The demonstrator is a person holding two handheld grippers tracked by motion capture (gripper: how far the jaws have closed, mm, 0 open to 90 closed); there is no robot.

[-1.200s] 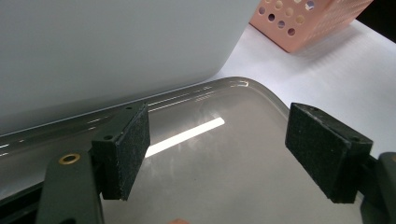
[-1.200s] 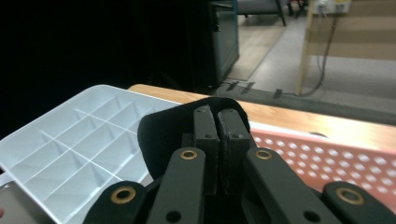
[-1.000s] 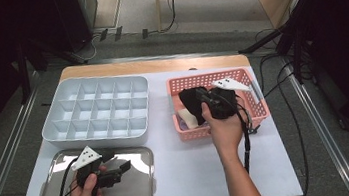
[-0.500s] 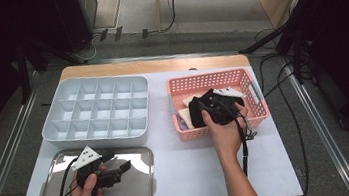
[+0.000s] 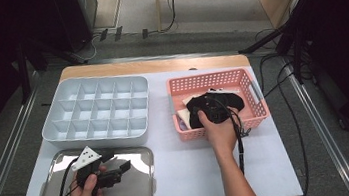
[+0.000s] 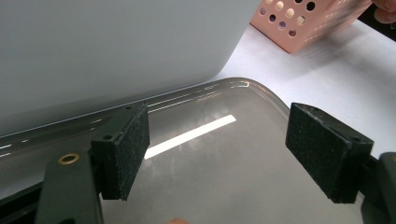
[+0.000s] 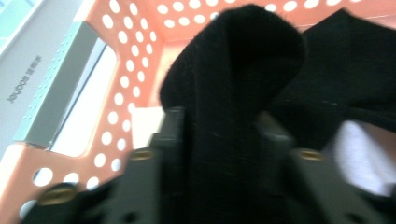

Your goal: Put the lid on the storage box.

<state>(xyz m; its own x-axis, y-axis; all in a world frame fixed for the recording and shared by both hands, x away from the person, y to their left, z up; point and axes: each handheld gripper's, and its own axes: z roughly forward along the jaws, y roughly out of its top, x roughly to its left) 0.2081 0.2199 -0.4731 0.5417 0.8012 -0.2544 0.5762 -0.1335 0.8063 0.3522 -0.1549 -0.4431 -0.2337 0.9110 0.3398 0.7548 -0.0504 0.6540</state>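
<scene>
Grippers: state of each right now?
Left gripper: open, empty, over the metal tray.
Right gripper: jaws just closed on black cloth in the pink basket.

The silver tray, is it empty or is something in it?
Empty. The silver tray shows bare metal between the left gripper pads.

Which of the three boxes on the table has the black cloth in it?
The pink basket with holes, on the right. The right claw pinches the black cloth there. The grey divided tray and metal tray don't.
</scene>
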